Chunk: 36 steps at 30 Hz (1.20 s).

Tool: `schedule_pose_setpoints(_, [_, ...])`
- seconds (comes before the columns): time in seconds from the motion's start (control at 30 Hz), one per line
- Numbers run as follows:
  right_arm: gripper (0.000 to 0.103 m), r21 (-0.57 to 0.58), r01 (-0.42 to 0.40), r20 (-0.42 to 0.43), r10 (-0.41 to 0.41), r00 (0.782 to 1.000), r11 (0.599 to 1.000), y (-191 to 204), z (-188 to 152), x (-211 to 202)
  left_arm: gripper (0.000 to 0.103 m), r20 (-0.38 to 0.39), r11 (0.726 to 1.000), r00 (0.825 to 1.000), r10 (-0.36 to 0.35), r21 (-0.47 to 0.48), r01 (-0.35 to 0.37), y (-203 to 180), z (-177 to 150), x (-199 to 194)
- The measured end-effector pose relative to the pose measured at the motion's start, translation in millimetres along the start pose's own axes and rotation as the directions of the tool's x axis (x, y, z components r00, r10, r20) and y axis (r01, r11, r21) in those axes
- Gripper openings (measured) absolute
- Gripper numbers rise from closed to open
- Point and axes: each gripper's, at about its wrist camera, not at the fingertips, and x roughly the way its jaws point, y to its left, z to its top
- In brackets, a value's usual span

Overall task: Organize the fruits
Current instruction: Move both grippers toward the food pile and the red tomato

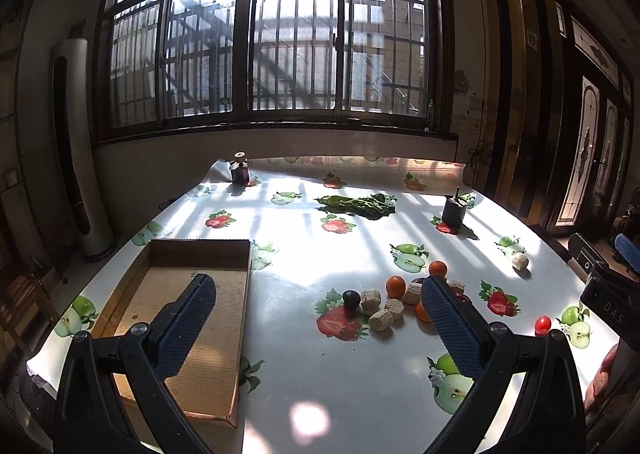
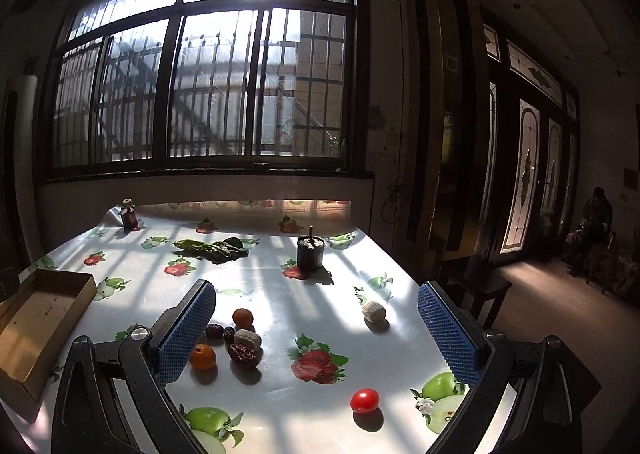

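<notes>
A shallow cardboard box (image 1: 140, 290) lies on the left of the table; it also shows in the right wrist view (image 2: 24, 334). Small oranges (image 1: 396, 286) (image 2: 243, 318), a dark grape (image 1: 351, 299), red dates (image 2: 243, 356) and pale cork-like chunks (image 1: 370, 299) cluster mid-table. A cherry tomato (image 1: 543, 324) (image 2: 364, 400) lies apart to the right. My left gripper (image 1: 320, 328) is open and empty above the table, between box and cluster. My right gripper (image 2: 316, 330) is open and empty, above the tomato's side of the cluster.
Leafy greens (image 1: 360, 206) (image 2: 212, 248) lie at the far middle. A dark jar (image 1: 240, 170) stands far left, a dark cup (image 1: 454, 210) (image 2: 310, 252) far right. A lone pale chunk (image 1: 520, 261) (image 2: 374, 312) lies right. The table edge drops off at right.
</notes>
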Motion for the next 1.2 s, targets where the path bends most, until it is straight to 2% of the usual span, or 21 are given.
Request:
schedule_pose_setpoints(0.23, [0.102,0.034,-0.001,-0.071,0.004,0.997,0.999,-11.6,-11.8,13.2,0.103,-0.03,1.0,0.999,-0.012,0.017,0.013,-7.4,-8.4,10.6])
schedule_pose_setpoints(0.37, [0.102,0.037,-0.005,-0.116,0.01,0.993,0.999,-15.8,-19.9,23.5,0.103,-0.029,1.0,1.0,0.006,0.012,-0.006,-6.4,-9.3,16.0])
schedule_pose_setpoints(0.5, [0.102,0.046,0.019,-0.11,-0.013,0.994,0.999,-23.5,-20.6,27.7,0.103,0.019,0.999,0.999,0.037,-0.004,-0.037,1.7,-0.6,14.1])
schedule_pose_setpoints(0.6, [0.102,0.051,0.044,-0.095,-0.039,0.995,0.998,-35.6,-11.9,28.6,0.103,0.074,0.998,0.996,0.055,-0.024,-0.053,15.4,18.7,9.6])
schedule_pose_setpoints(0.67, [0.102,0.05,0.068,-0.082,-0.063,0.995,0.996,-46.3,-3.3,30.7,0.103,0.082,0.998,0.995,0.054,-0.019,-0.053,20.0,31.8,14.1])
schedule_pose_setpoints(0.73, [0.102,0.045,0.094,-0.088,-0.09,0.992,0.995,-58.5,3.9,36.2,0.103,0.044,0.999,0.998,0.033,-0.01,-0.033,22.8,40.3,27.3])
schedule_pose_setpoints(0.8, [0.102,0.046,0.104,-0.111,-0.099,0.989,0.993,-69.2,6.6,43.2,0.103,-0.028,1.0,1.0,-0.005,-0.015,0.005,24.9,42.2,46.1])
schedule_pose_setpoints(0.9, [0.102,0.062,0.077,-0.178,-0.065,0.982,0.995,-82.0,1.8,55.4,0.103,-0.138,0.997,0.988,-0.067,-0.037,0.063,22.7,28.7,77.0])
schedule_pose_setpoints(1.0, [0.102,0.083,0.046,-0.312,-0.018,0.95,0.995,-90.6,-18.6,75.4,0.103,-0.235,0.993,0.965,-0.118,-0.039,0.112,13.3,7.1,103.4])
schedule_pose_setpoints(1.1, [0.102,0.088,0.012,-0.464,0.03,0.886,0.996,-92.7,-49.3,98.2,0.103,-0.319,0.99,0.938,-0.139,-0.007,0.144,-1.5,-12.0,127.9])
schedule_pose_setpoints(1.17, [0.102,0.089,0.004,-0.533,0.044,0.845,0.996,-92.6,-69.4,108.4,0.103,-0.37,0.986,0.917,-0.148,0.016,0.166,-11.1,-22.2,141.7])
schedule_pose_setpoints(1.2, [0.102,0.096,0.0,-0.554,0.053,0.831,0.995,-93.5,-76.8,111.0,0.103,-0.387,0.984,0.909,-0.154,0.026,0.177,-15.6,-26.5,147.2])
